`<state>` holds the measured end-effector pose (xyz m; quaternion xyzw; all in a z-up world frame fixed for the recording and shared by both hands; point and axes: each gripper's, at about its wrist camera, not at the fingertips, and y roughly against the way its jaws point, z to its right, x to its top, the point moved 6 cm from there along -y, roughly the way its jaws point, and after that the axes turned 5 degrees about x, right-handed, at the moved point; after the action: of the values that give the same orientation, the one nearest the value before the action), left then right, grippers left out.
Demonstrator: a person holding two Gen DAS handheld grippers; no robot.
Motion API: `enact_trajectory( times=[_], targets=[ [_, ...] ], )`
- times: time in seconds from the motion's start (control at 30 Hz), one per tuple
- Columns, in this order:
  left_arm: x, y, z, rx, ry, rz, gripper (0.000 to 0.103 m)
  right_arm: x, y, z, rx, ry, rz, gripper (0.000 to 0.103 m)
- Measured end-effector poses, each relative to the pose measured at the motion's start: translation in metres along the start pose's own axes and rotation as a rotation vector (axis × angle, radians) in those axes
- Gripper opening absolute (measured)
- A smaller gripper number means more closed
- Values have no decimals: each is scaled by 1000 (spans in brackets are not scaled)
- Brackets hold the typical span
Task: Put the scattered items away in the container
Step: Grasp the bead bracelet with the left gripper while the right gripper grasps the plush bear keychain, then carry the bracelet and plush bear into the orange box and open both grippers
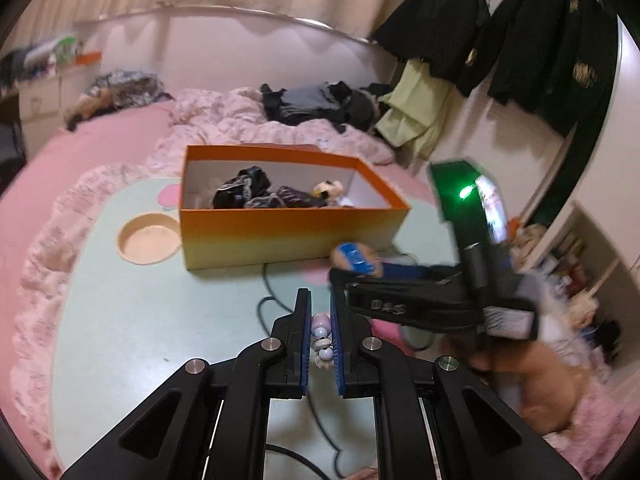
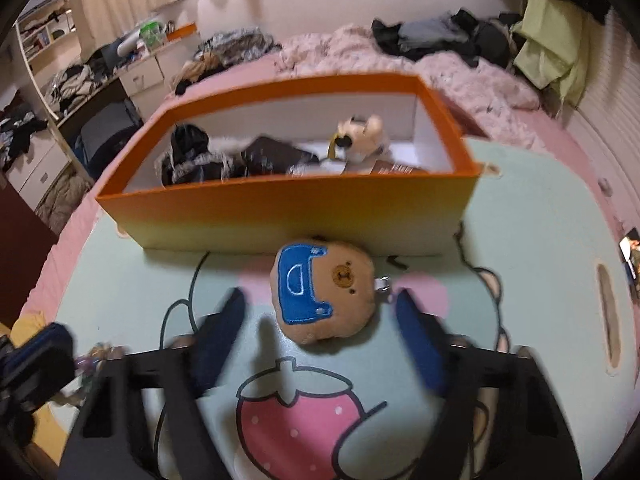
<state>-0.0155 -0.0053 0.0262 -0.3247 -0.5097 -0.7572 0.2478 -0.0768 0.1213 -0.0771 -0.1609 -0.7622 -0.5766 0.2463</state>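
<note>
Soft brown plush bear head with blue stitched patch (image 2: 323, 292) lying on the mint cartoon-print worktop (image 2: 132, 280), just before the orange cardboard box (image 2: 288, 204), between parted right gripper (image 2: 320, 320) fingers, ungrasped. Pastel glossy bead string (image 1: 322, 340) pinched in left gripper (image 1: 320, 336). Dark fabric and cream plush already boxed; two left.

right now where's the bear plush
In the right wrist view the bear plush lies on the mint mat, just in front of the orange box, between the open right tongs.

plush bear (image 2: 324, 292) before box (image 2: 280, 216), on mat (image 2: 120, 272)
</note>
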Motion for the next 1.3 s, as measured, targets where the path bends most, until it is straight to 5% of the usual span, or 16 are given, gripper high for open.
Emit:
enact_trajectory(
  times=[0.1, 0.3, 0.53, 0.73, 0.97, 1.03, 1.1, 1.3],
  targets=[
    [3, 3, -3, -1, 12, 9, 9, -3, 6, 0, 53, -7, 14, 43],
    [25, 11, 0, 20, -14, 57, 9, -6, 37, -2, 98, -5, 88, 42],
    [90, 2, 6, 62, -64, 130, 9, 51, 68, -9, 85, 35, 211, 42],
    [118, -53, -10, 170, -74, 91, 9, 94, 39, 2, 48, 22, 174, 42],
    [104, -90, -29, 196, -25, 15, 9, 89, 12, 16, 36, -12, 124, 48],
    [103, -91, -31, 199, -3, 5, 16, 88, 14, 20, 33, -19, 121, 53],
    [103, -86, -35, 188, 33, 10, 45, 87, 19, 22, 16, -20, 133, 57],
    [101, -55, -25, 197, 10, 58, 65, 83, 49, 24, 1, -22, 206, 66]
  ],
)
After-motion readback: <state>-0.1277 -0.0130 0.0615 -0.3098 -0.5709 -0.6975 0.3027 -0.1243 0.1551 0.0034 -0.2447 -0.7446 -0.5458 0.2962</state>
